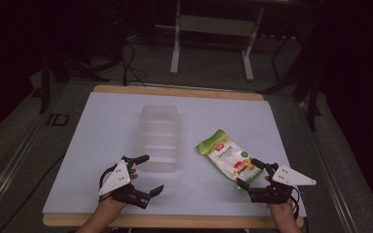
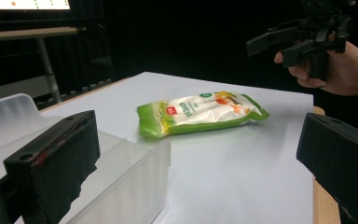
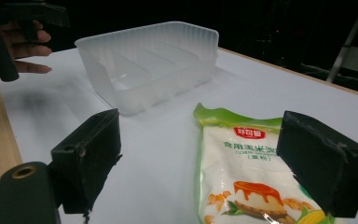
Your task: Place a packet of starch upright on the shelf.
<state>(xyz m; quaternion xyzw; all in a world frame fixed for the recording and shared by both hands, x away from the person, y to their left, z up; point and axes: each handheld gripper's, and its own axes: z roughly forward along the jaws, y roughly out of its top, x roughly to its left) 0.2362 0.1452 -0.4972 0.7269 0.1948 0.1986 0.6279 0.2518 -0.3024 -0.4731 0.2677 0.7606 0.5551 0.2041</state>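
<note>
A green and white food bag (image 1: 228, 158) lies flat on the white table top, right of centre. A clear plastic tray (image 1: 160, 138) with ribbed compartments stands in the middle. My left gripper (image 1: 151, 173) is open by the tray's near end; one jaw is beside the tray corner (image 2: 126, 177) and the bag (image 2: 200, 112) lies beyond. My right gripper (image 1: 247, 173) is open at the bag's near end. Between its jaws I see the printed bag (image 3: 247, 177), and its right jaw overlaps the bag's edge. The tray (image 3: 149, 65) stands empty farther off.
The table (image 1: 102, 126) has a wooden rim along its near and far edges. Metal stand legs (image 1: 175, 53) and cables sit on the dark floor behind. In each gripper view the other hand with its gripper hangs at a top corner (image 2: 298, 39) (image 3: 14, 28).
</note>
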